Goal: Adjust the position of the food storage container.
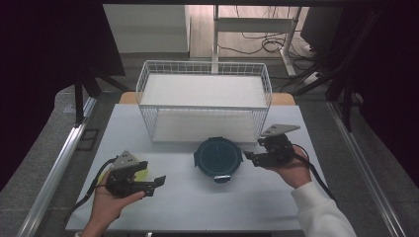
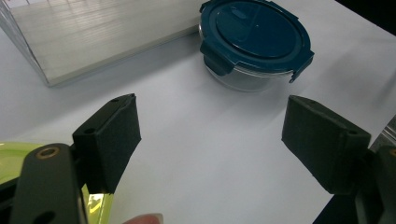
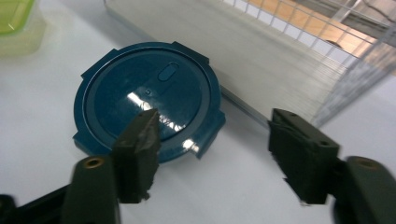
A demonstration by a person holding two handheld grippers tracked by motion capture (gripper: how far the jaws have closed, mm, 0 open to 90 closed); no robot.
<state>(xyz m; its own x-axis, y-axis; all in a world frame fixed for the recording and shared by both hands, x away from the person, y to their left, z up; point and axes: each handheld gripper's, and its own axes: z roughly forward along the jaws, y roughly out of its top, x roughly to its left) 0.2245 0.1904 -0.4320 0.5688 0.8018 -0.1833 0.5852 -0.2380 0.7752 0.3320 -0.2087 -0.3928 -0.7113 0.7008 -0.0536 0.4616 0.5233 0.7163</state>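
Nothing is gripped yet: the right gripper point(image 1: 248, 157) hangs open-jawed just beside the lidded container point(image 1: 218, 157), seemingly approaching, the left gripper point(image 1: 157, 183) idle and wide

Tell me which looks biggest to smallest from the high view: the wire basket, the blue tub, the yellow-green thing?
1. Wire basket, biggest.
2. Blue tub.
3. Yellow-green thing, smallest, but the left claw partly hides it.
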